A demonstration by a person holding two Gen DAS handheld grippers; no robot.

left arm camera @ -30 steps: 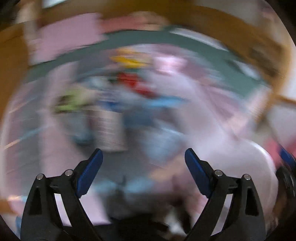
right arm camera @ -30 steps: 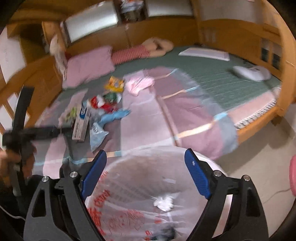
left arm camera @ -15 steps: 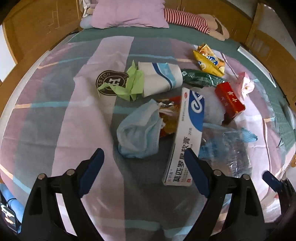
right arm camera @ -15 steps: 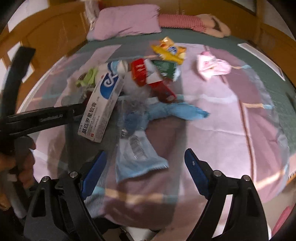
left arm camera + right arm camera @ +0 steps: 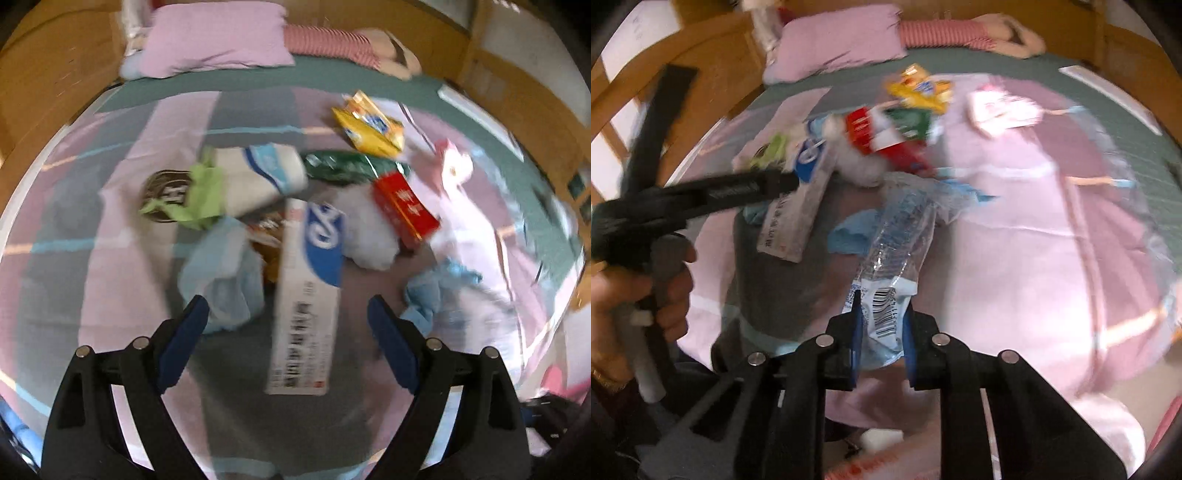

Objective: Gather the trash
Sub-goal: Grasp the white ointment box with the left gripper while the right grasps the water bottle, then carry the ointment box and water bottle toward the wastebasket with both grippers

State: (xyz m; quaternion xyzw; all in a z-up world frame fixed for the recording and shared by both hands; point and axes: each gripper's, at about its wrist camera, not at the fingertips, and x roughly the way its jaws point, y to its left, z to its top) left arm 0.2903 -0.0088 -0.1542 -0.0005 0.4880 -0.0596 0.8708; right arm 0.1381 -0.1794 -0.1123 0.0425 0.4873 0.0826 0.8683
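1. The left wrist camera sits behind the left tongs (image 5: 288, 317) and looks steeply down along them at the bed (image 5: 110, 280), towards the pillow (image 5: 214, 40) at its head.
2. It is close above a white-and-blue box (image 5: 306, 310), which fills the middle of the frame.
3. The right wrist camera sits behind the right tongs (image 5: 881, 314), also tilted steeply down towards the pillow (image 5: 842, 40), close over a crushed bottle (image 5: 897, 251).
4. From the right view the left tongs (image 5: 731, 192) and the hand (image 5: 635, 295) holding them appear at the left edge.
5. Both views share the box (image 5: 798, 206), a red pack (image 5: 404, 206) (image 5: 882, 133), a yellow wrapper (image 5: 369, 125) (image 5: 919, 88) and the pillow.
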